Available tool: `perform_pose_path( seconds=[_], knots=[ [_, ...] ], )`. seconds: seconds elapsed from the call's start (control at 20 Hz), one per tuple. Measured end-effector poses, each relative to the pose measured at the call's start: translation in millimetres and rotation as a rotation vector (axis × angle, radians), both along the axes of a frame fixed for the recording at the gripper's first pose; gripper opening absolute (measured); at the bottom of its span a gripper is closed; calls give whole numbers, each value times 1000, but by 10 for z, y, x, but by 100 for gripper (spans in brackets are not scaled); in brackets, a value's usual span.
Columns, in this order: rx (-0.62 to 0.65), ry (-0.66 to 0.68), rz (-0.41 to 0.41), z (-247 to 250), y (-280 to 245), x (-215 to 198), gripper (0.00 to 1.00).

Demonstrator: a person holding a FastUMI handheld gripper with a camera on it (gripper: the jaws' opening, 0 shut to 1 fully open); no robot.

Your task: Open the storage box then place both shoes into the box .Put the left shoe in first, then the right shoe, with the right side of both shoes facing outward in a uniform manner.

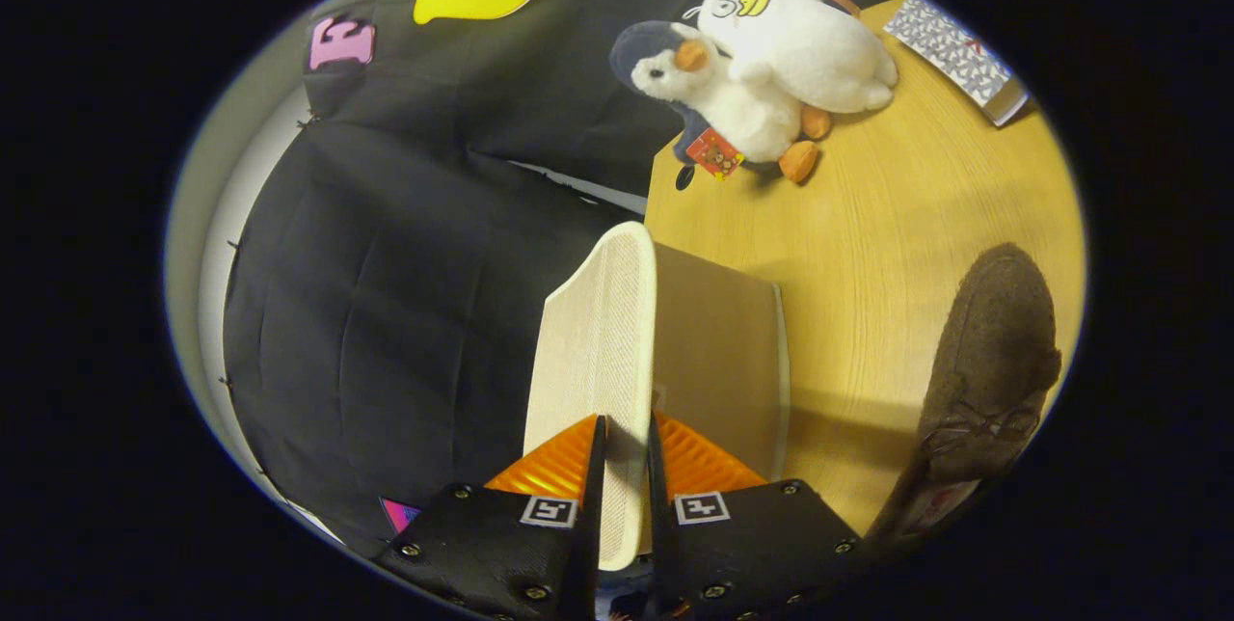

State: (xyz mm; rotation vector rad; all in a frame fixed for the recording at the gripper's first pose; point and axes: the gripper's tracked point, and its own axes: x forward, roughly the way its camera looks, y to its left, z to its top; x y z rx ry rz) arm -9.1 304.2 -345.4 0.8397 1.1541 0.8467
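My gripper (625, 452) is shut on a shoe (596, 341) that stands on edge between the fingers. Its cream ribbed sole faces left and runs forward, away from the fingertips, ending in a rounded tip. Right behind the sole is a flat brown panel with a pale rim (718, 361); I cannot tell whether it belongs to the storage box. The second shoe (988, 370), a brown suede loafer with a small bow, lies on the wooden table (887, 226) to the right of the fingers.
Beyond the held shoe, a plush penguin (718, 95) and a white plush duck (810, 47) sit at the table's far edge. A patterned flat box (954, 57) lies to their right. Black cloth hangs to the left of the table.
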Motion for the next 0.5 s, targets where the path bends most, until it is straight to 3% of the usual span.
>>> perform_pose_path(
  seconds=[0.05, 0.1, 0.2, 0.5],
  knots=[
    [22, -2, 5, 65, -72, 42, 22],
    [32, 4, -25, 85, -67, 106, 16],
    [26, -25, -7, 120, -10, 50, 4],
    [-12, -114, 20, 366, 25, 6, 4]
  ],
)
